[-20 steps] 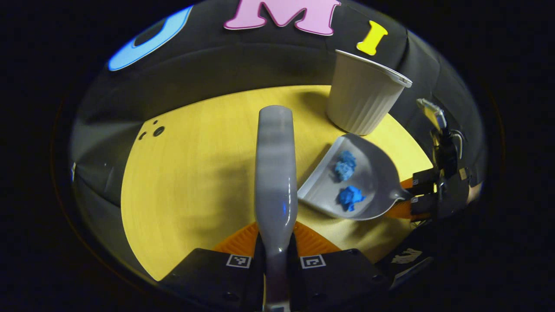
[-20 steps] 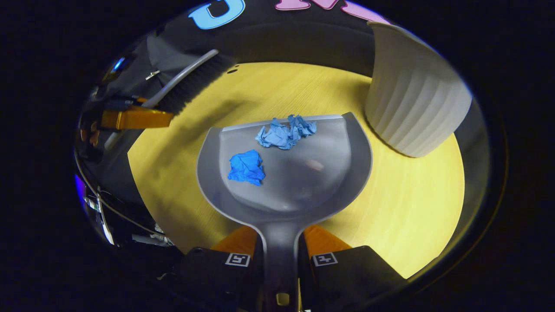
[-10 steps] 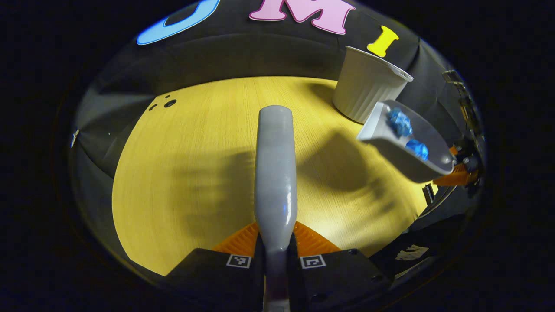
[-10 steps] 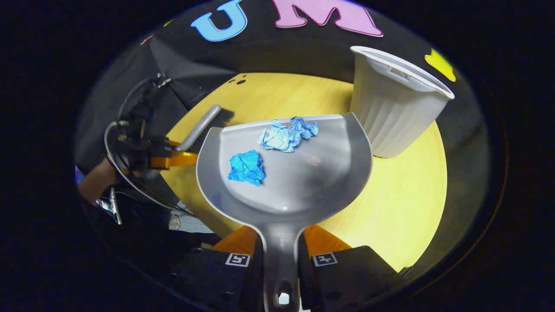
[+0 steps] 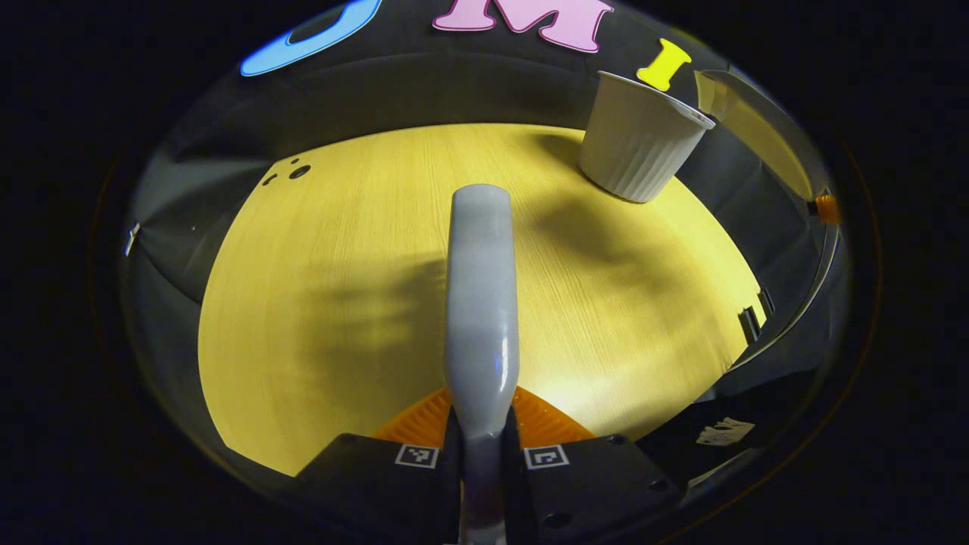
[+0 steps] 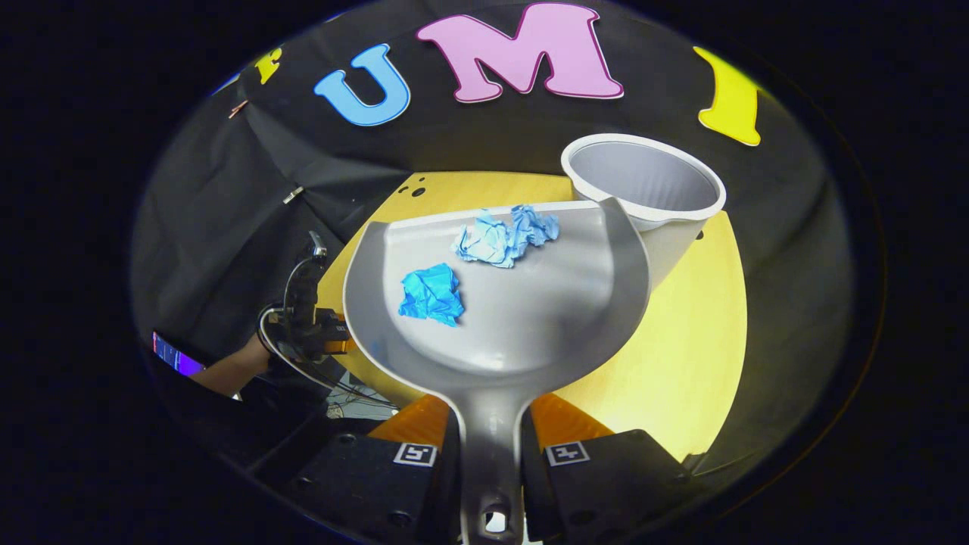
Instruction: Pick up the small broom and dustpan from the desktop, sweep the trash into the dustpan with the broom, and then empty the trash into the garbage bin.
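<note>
Left gripper view, left to right: pale wooden desktop [image 5: 318, 303], a few small dark holes near its far left edge. Centre: the left gripper [image 5: 481, 446] is clamped narrow on the grey handle of the small broom [image 5: 481, 303], both fingers pressed against it; the handle runs straight ahead, smooth and glossy with a rounded end. Bristles cannot be made out from here. Far right on the desktop stands the garbage bin [image 5: 640, 144], white, ribbed, tapering toward its base, upright. At the right edge a pale curved shape hangs high, probably the dustpan's underside, too distorted to be sure.

Right gripper view, left to right: the left gripper [image 6: 325, 337] sits low at the left with a person's hand [image 6: 227, 371] behind it and cables around it. Centre: the right gripper [image 6: 490, 454] grips the handle of the dustpan [image 6: 530, 318], fingers closed against it on both sides. Pan is grey, scoop-shaped, raised above the desktop, roughly level. Two pieces of trash lie in it: a bright blue crumpled wad [image 6: 431, 294] on the left, a paler blue crumple [image 6: 506, 236] at the front lip. The pan's front right corner overlaps the bin's open rim.
</note>
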`<state>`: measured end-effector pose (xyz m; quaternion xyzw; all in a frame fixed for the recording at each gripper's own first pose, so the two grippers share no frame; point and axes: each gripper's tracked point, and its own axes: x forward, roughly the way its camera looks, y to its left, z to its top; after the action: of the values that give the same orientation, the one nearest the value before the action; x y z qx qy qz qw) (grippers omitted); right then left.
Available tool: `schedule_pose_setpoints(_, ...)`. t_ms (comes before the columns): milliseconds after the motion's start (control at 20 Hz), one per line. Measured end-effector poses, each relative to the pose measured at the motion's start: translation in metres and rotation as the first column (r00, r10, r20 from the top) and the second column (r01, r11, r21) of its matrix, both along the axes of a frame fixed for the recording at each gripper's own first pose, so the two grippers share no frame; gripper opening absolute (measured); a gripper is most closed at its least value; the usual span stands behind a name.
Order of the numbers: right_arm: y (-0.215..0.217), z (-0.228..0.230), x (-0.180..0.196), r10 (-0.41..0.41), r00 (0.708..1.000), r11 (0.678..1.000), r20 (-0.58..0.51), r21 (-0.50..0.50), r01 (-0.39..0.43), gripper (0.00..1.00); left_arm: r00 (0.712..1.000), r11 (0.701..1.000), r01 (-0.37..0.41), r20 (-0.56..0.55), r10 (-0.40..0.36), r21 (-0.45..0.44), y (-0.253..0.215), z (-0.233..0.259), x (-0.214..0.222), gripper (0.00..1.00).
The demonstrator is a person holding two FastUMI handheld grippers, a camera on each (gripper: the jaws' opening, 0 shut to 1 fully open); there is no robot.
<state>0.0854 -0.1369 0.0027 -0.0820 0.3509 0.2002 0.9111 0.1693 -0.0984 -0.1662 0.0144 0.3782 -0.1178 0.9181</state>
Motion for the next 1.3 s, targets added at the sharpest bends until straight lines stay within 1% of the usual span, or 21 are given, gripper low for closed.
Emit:
schedule_pose_setpoints(150,0.011,0.024,0.007,0.037,0.999,0.999,0.014,-0.027,-0.036,0.37,0.999,0.999,-0.039,-0.013,0.038,-0.036,0.0,-0.003,-0.004,0.27)
schedule_pose_setpoints(200,0.013,0.031,0.012,0.041,0.999,0.999,0.018,-0.017,-0.04,0.37,0.999,0.998,-0.05,-0.02,0.049,-0.042,0.001,-0.006,-0.007,0.27)
schedule_pose_setpoints(250,0.007,0.043,0.017,0.034,0.998,0.999,0.045,0.01,-0.034,0.37,0.998,0.997,-0.06,-0.025,0.059,-0.044,0.001,-0.008,-0.008,0.27)
schedule_pose_setpoints(300,0.001,0.054,0.024,0.031,0.997,0.999,0.071,0.023,-0.033,0.37,0.997,0.997,-0.074,-0.029,0.073,-0.038,0.002,-0.009,-0.011,0.27)
schedule_pose_setpoints(400,-0.014,0.075,0.046,0.02,0.994,1.0,0.104,0.013,-0.021,0.37,0.995,0.995,-0.101,-0.017,0.101,-0.005,0.007,-0.008,-0.015,0.27)
schedule_pose_setpoints(550,-0.043,0.086,0.088,-0.005,0.991,0.999,0.132,-0.044,0.011,0.37,0.989,0.99,-0.142,-0.026,0.142,-0.01,0.005,-0.011,-0.017,0.27)
schedule_pose_setpoints(650,-0.067,0.094,0.124,-0.026,0.983,0.993,0.183,-0.11,0.046,0.37,0.983,0.983,-0.182,-0.043,0.181,-0.027,0.003,-0.016,-0.02,0.27)
schedule_pose_setpoints(700,-0.076,0.099,0.139,-0.03,0.977,0.989,0.209,-0.133,0.059,0.37,0.978,0.978,-0.206,-0.05,0.204,-0.036,0.002,-0.019,-0.022,0.3)
schedule_pose_setpoints(750,-0.081,0.101,0.154,-0.031,0.973,0.988,0.227,-0.143,0.065,0.37,0.973,0.973,-0.228,-0.058,0.225,-0.045,0.002,-0.022,-0.023,0.3)
schedule_pose_setpoints(800,-0.084,0.102,0.169,-0.036,0.971,0.988,0.236,-0.14,0.071,0.37,0.968,0.968,-0.245,-0.068,0.241,-0.056,0.001,-0.023,-0.023,0.27)
schedule_pose_setpoints(900,-0.096,0.098,0.198,-0.06,0.968,0.984,0.244,-0.147,0.098,0.37,0.961,0.961,-0.269,-0.081,0.264,-0.058,0.001,-0.024,-0.023,0.27)
schedule_pose_setpoints(1000,-0.11,0.091,0.221,-0.071,0.959,0.971,0.273,-0.199,0.129,0.37,0.956,0.957,-0.288,-0.078,0.284,-0.036,0.004,-0.023,-0.026,0.27)
schedule_pose_setpoints(1100,-0.124,0.081,0.236,-0.054,0.95,0.945,0.309,-0.291,0.148,0.37,0.949,0.951,-0.308,-0.077,0.306,-0.026,0.003,-0.025,-0.025,0.27)
schedule_pose_setpoints(1200,-0.13,0.075,0.244,-0.027,0.944,0.92,0.329,-0.362,0.152,0.37,0.943,0.944,-0.327,-0.083,0.323,-0.035,0.001,-0.026,-0.025,0.27)
schedule_pose_setpoints(1300,-0.136,0.075,0.247,-0.026,0.939,0.916,0.343,-0.368,0.16,0.37,0.938,0.94,-0.338,-0.092,0.333,-0.038,-0.001,-0.026,-0.027,0.27)
